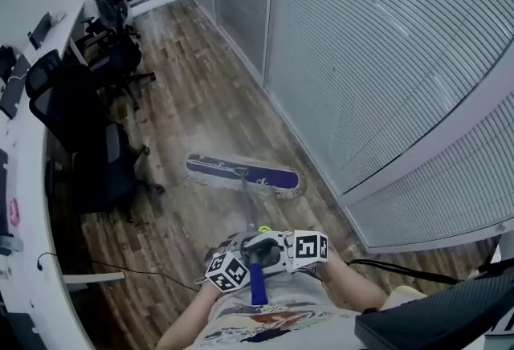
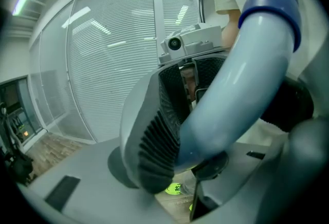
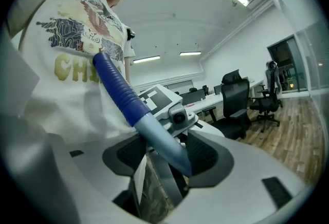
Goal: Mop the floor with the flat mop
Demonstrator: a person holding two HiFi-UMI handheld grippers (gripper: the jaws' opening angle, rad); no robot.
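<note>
Mopping stroke under way: left gripper (image 2: 200, 130) and right gripper (image 3: 167, 153) jaws clamp the flat mop's handle (image 1: 257, 282). Its head (image 1: 242, 174) lies on the floor (image 1: 193, 91) beside the glass wall (image 1: 361, 59). Next, I judge, sweep it onward, pressed flat.

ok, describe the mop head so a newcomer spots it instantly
Follow the brown wood-plank floor between the black office chairs and the glass wall with white blinds. The long flat purple mop head lies crosswise there. Nothing else on the floor is purple.
</note>
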